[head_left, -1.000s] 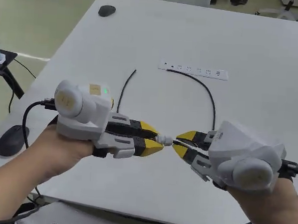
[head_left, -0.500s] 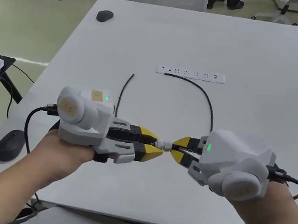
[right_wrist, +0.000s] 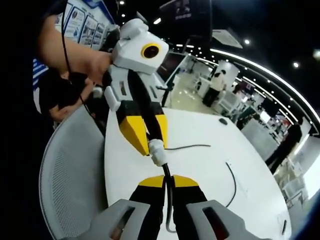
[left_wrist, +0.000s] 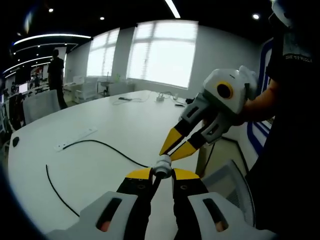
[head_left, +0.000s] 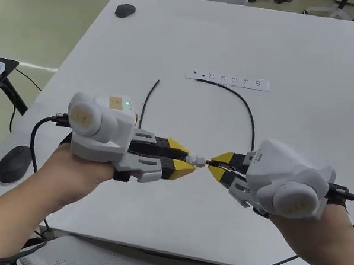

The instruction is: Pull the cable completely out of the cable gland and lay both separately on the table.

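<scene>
Arguably, with the left gripper clamped on the cable gland and the right gripper pinching the cable beside it, a skewed pull risked a slip.

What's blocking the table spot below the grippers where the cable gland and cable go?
Nothing visible. The left gripper holds the cable gland, the right gripper the cable, above bare table. The power strip and a loose wire lie farther back.

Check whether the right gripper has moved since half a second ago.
Yes, slightly: against the power strip, the right gripper has drawn back rightward from the left gripper, baring a little cable beside the cable gland.
</scene>
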`<state>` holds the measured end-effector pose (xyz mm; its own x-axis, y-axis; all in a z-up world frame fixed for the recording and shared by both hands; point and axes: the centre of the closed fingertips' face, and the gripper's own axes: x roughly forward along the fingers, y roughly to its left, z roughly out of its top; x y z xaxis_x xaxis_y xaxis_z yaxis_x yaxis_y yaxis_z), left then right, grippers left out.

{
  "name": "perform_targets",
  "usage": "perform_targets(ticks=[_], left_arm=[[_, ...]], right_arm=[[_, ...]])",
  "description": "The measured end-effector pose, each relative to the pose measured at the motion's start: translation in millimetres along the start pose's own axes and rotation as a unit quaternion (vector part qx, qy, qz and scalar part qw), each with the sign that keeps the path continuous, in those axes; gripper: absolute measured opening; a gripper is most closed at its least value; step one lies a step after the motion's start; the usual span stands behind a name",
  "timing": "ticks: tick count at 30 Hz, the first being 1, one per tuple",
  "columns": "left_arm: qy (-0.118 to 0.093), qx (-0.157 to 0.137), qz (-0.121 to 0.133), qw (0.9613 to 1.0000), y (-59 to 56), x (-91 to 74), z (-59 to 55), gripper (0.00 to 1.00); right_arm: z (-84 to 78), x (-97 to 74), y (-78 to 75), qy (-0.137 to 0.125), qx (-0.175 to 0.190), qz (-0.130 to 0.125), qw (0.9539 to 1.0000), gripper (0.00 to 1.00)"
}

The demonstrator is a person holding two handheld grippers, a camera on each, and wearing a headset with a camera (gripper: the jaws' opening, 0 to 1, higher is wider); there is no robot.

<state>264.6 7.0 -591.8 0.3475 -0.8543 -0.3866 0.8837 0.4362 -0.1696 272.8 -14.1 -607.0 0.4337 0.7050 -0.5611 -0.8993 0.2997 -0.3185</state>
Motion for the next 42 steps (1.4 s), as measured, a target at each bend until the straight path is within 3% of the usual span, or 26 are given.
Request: perform_targets(ticks=[5,12,20,23,26,33,42], left_arm=[[-0.007,-0.011,0.004,0.9999,1.5,-1.6,1.9,0.15],[-0.014,-0.016,0.005,0.9998,-3.0,-1.6,3.1,0.15],[-0.013,-0.024,0.003,0.9996,-9.7,0.0,-0.3,0.15],[-0.015,-0.026,0.001,0.9996,-12.4,0.1,-0.3,0.15],[-0.016,-0.027,0.0,0.9995,-14.6,0.4,-0.2,0.15],[-0.005,-0.028,-0.003,0.9996,-16.8,2.5,-4.7,0.15],[-0.002,-0.027,0.005,0.9996,-9.9,2.1,-5.1,0.15]], right_arm=[[-13.8,-2.9,-10.0,0.01,0.04,-0.019,0.999,0.0],[-35.3,-3.8,-13.8,0.018,0.102,-0.024,0.9944,0.0],[-59.3,-0.7,-14.1,0.042,0.129,-0.04,0.9899,0.0],[-70.4,-0.8,-16.7,0.052,0.163,-0.05,0.9839,0.0],[-82.3,-0.9,-17.9,0.06,0.218,-0.056,0.9726,0.0],[-85.4,-3.5,-12.5,0.06,0.216,-0.052,0.9732,0.0],[-82.0,-11.6,-16.0,0.042,0.213,-0.051,0.9749,0.01]])
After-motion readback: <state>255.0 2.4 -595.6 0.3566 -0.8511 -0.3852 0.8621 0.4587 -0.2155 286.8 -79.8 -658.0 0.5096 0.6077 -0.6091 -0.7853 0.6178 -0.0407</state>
